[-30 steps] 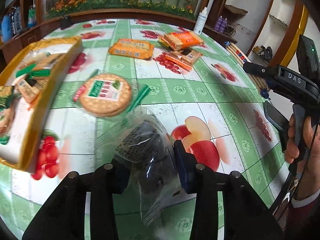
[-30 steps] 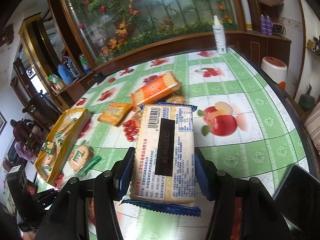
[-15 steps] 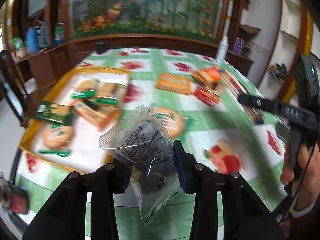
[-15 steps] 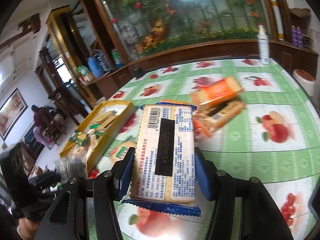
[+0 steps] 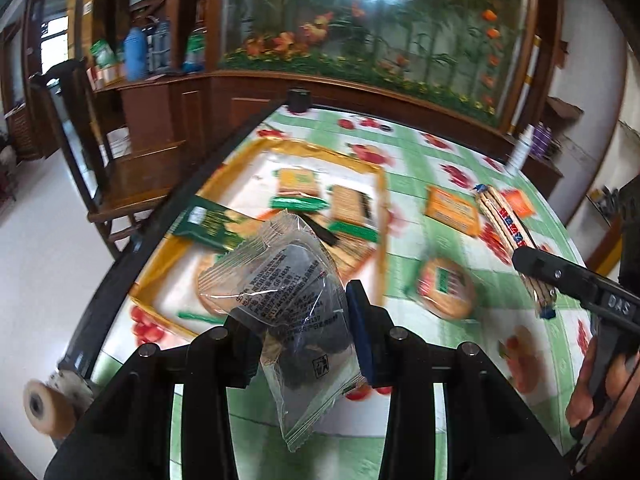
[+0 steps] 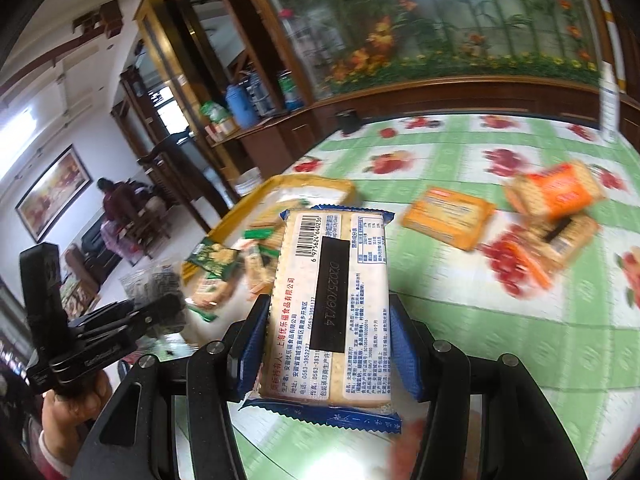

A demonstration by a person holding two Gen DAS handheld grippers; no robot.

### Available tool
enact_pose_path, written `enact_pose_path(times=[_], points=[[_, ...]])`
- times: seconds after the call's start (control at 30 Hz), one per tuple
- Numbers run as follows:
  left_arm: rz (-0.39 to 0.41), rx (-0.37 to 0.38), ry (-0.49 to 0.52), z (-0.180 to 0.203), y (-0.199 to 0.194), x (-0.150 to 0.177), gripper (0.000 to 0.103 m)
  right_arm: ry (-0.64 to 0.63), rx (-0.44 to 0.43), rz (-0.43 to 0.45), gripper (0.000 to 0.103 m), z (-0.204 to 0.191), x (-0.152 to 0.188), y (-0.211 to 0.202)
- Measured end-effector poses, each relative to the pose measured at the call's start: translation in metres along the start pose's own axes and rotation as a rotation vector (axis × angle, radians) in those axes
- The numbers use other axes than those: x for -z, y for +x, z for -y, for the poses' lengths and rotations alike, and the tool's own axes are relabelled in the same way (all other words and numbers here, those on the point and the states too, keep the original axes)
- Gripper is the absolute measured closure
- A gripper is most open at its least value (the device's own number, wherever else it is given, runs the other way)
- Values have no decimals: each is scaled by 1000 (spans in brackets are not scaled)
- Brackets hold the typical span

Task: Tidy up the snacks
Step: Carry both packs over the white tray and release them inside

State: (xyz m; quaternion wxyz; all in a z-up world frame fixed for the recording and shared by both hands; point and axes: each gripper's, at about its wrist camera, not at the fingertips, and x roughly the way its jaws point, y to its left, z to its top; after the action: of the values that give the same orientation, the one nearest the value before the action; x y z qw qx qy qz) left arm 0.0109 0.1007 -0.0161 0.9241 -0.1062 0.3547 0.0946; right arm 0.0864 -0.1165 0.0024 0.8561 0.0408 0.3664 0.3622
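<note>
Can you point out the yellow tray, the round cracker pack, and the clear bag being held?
Yellow tray (image 5: 382,216), left wrist view, right rim.
Round cracker pack (image 5: 446,288), left wrist view, label.
Clear bag (image 5: 296,280), left wrist view, printed front.

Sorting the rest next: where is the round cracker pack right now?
In the left wrist view, the round cracker pack lies on the tablecloth, just right of the yellow tray.

A large glass panel painted with flowers and bamboo (image 5: 372,20) is filling the far wall, and everything else is sitting around it. Below it a dark wooden ledge (image 6: 460,92) is running along its base. Left of the panel, a wooden cabinet (image 6: 168,60) is holding blue bottles (image 6: 240,106). Further left, daylight is coming through a window (image 5: 54,42), a framed picture (image 6: 54,192) is hanging on the white wall, and pale floor (image 5: 40,264) is gleaming.
</note>
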Motion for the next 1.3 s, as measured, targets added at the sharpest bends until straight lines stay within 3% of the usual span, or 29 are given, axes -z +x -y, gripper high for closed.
enact_pose_path(times=[0.23, 0.43, 0.87, 0.9, 0.97, 1.0, 1.03, 1.17, 1.23, 1.3], points=[[-20, -20, -42, -19, 30, -18, 67, -45, -73, -45, 46, -46, -33, 69], [-59, -37, -53, -23, 56, -16, 67, -70, -78, -104, 46, -71, -42, 129], [-116, -32, -39, -15, 75, -10, 66, -32, -50, -138, 43, -60, -54, 174], [-122, -28, -41, -15, 75, -11, 64, -27, -57, -142, 43, -59, -55, 175], [-137, -32, -56, -16, 76, -12, 50, -20, -62, -136, 38, -57, -56, 172], [-137, -38, -61, -17, 75, -12, 24, -19, -59, -124, 36, -56, -57, 168], [-130, -39, -63, -17, 73, -12, 11, -15, -57, -120, 36, -55, -57, 165], [-114, -40, -91, -18, 65, -15, 9, 12, -53, -92, 28, -43, -57, 146], [-104, -47, -93, -16, 60, -15, 0, 39, -48, -82, 26, -31, -55, 135], [-96, -54, -85, -14, 57, -16, 0, 64, -42, -69, 26, -20, -54, 124]])
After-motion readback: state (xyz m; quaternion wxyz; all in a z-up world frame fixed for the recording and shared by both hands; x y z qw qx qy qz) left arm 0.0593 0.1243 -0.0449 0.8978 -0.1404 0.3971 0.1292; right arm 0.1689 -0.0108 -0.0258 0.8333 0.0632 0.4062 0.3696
